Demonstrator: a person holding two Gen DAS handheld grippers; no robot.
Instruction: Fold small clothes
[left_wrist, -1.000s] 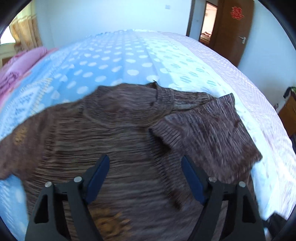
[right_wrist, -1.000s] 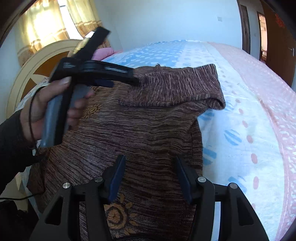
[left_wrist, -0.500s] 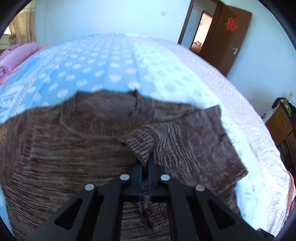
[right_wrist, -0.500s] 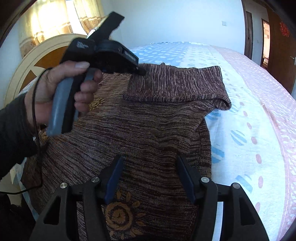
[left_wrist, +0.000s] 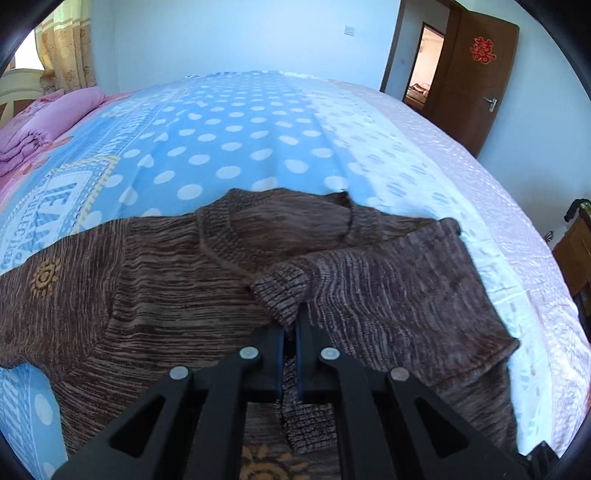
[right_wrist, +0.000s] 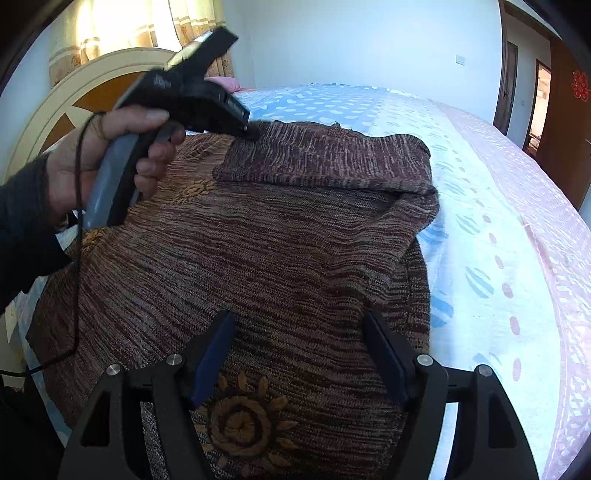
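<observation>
Sleeve cuff (left_wrist: 282, 295) — in left hand-held gripper (left_wrist: 290, 325).

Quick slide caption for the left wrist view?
Left gripper shut on the brown sweater's sleeve cuff, folded over its body.

A wide bed (left_wrist: 258, 122) under a blue polka-dot sheet fills the room; folded pink bedding (left_wrist: 48, 114) lies near a cream arched headboard (right_wrist: 55, 103). Sunlit curtains (right_wrist: 122, 22), pale walls, brown door (left_wrist: 476, 85) ajar
</observation>
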